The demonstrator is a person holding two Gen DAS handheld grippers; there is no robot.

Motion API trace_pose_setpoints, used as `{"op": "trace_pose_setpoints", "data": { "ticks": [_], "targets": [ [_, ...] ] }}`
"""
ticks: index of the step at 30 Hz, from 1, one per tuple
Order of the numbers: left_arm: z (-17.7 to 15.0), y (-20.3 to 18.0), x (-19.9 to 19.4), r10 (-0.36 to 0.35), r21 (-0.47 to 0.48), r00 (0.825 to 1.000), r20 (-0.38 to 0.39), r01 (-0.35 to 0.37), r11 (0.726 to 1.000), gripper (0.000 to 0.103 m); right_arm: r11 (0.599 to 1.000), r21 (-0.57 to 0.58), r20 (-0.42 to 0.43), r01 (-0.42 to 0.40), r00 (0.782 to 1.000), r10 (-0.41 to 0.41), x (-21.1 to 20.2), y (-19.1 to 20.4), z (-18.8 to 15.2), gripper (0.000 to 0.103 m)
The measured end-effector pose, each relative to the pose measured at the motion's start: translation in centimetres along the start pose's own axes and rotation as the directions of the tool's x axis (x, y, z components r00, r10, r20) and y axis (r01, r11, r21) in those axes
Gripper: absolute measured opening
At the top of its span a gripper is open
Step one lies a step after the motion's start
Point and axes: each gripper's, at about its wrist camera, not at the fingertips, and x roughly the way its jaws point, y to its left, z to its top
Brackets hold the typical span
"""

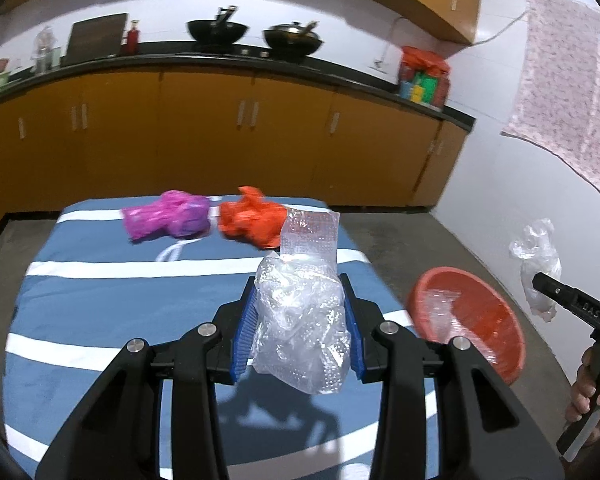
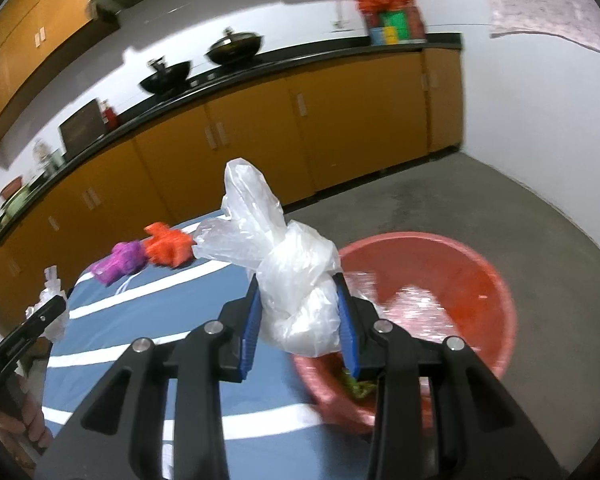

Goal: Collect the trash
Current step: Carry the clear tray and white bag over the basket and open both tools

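My left gripper [image 1: 300,284] is shut on a crumpled clear bubble-wrap bag [image 1: 300,320] and holds it above the blue striped table [image 1: 100,300]. My right gripper [image 2: 298,284] is shut on a knotted white plastic bag [image 2: 292,280] and holds it beside the red basin [image 2: 460,264], near its left rim. The red basin also shows in the left wrist view [image 1: 484,320], right of the table, with clear plastic inside. A purple bag [image 1: 168,220] and an orange bag [image 1: 252,220] lie at the table's far end.
Orange kitchen cabinets [image 1: 220,140] with a black counter run behind the table, holding two woks [image 1: 216,32]. Grey concrete floor [image 2: 460,192] surrounds the basin. A white wall and a patterned cloth [image 1: 572,80] are at the right.
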Motion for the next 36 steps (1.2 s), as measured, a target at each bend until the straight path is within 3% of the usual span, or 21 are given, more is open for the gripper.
{"op": "trace_pose_setpoints", "data": {
  "ticks": [12,36],
  "targets": [
    [-0.2,-6.8,2.2,-0.120,0.063,0.992,-0.027,0.122,0.991,0.039,0.994,0.078,0.008,0.073,0.997,-0.074,-1.1,-5.6,-0.5,0.034],
    [-1.9,-12.9,5.0,-0.202,0.153,0.973,-0.108,0.217,0.964,0.039,0.984,0.146,-0.009,0.102,0.995,-0.102,0.5,-8.6,-1.1,0.034]
  ]
}}
